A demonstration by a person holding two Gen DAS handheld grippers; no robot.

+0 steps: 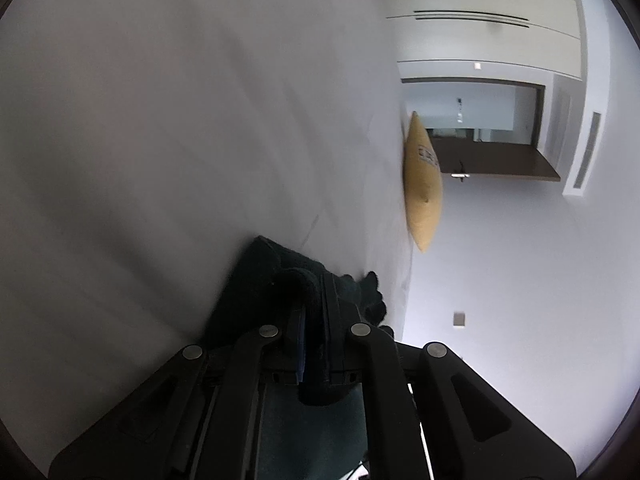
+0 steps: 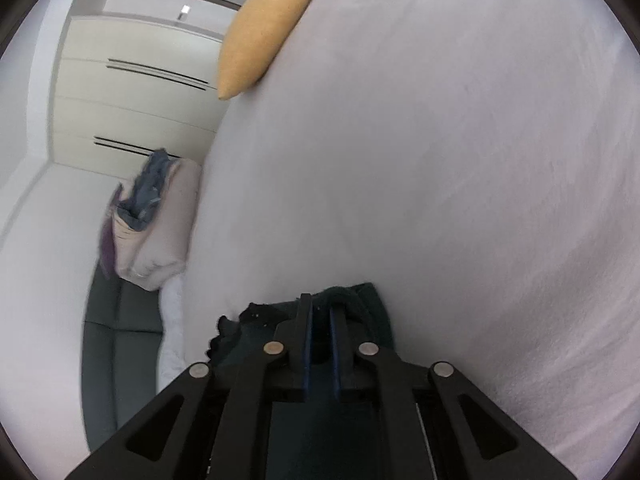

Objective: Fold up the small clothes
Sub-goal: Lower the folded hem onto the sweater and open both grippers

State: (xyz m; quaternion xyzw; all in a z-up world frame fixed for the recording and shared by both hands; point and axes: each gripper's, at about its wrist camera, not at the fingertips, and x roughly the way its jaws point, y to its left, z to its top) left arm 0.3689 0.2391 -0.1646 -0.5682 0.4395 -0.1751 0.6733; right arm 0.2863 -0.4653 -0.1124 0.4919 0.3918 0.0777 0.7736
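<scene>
A dark green garment (image 1: 256,280) hangs bunched over the white bed sheet (image 1: 180,120). My left gripper (image 1: 314,300) is shut on a fold of it, the cloth pinched between the black fingers with blue pads. The right wrist view shows the same dark garment (image 2: 360,300), and my right gripper (image 2: 320,312) is shut on its edge. The rest of the garment drops below both grippers, hidden behind their bodies. The white sheet (image 2: 440,160) fills most of the right wrist view.
A mustard yellow cushion (image 1: 422,188) lies at the bed's edge, also in the right wrist view (image 2: 264,28). A pile of pink and blue clothes (image 2: 152,216) sits beside the bed. Cream wardrobe doors (image 2: 132,92) and a dark door (image 1: 500,156) stand beyond.
</scene>
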